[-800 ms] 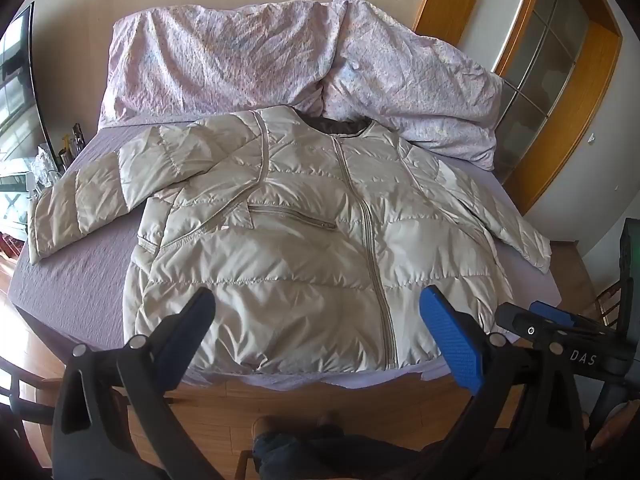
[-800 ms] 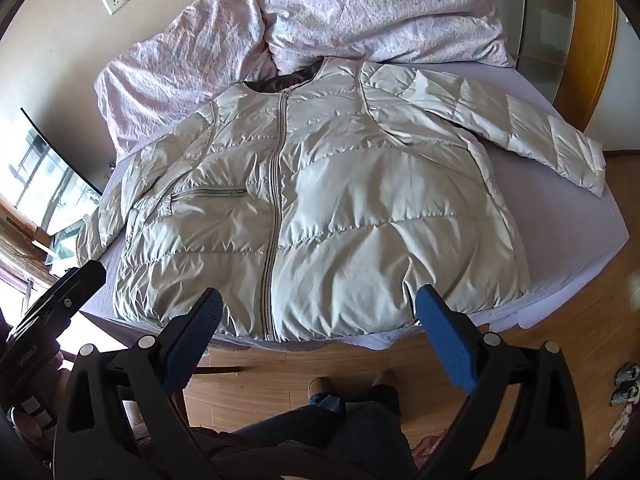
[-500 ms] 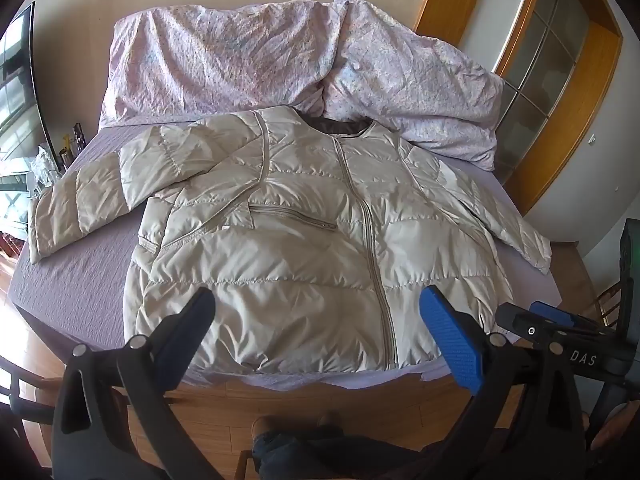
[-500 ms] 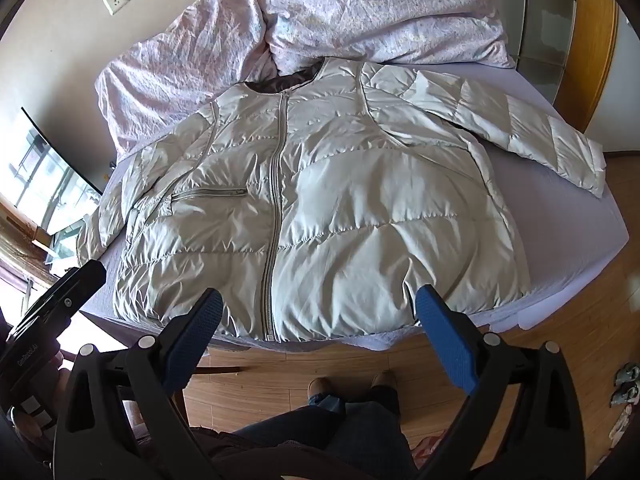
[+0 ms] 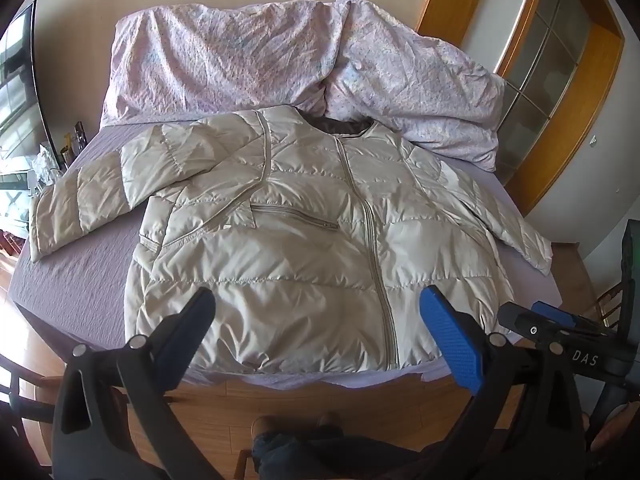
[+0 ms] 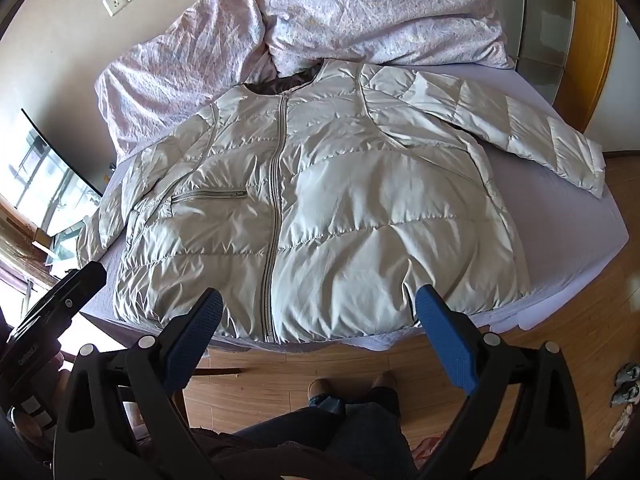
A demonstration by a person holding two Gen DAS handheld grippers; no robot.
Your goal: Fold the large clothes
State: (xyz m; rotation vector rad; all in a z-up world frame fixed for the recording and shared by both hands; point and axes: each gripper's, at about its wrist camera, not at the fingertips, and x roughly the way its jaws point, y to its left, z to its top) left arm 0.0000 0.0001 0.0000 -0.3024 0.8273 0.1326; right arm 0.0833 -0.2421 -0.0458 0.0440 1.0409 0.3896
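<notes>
Purple bed point(image 5: 80, 280) w/ shiny quilted puffer jacket point(image 5: 304, 248)

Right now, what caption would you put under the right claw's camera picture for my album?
Open right claw hovering over a zipped-up beige puffer jacket spread flat on a purple bed, sleeves out, ready for folding.

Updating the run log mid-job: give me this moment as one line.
stage: pre-fold | beige quilted puffer jacket: flat on purple-sheeted bed, zipped, sleeves spread | left gripper: open, empty | right gripper: open, empty
</notes>
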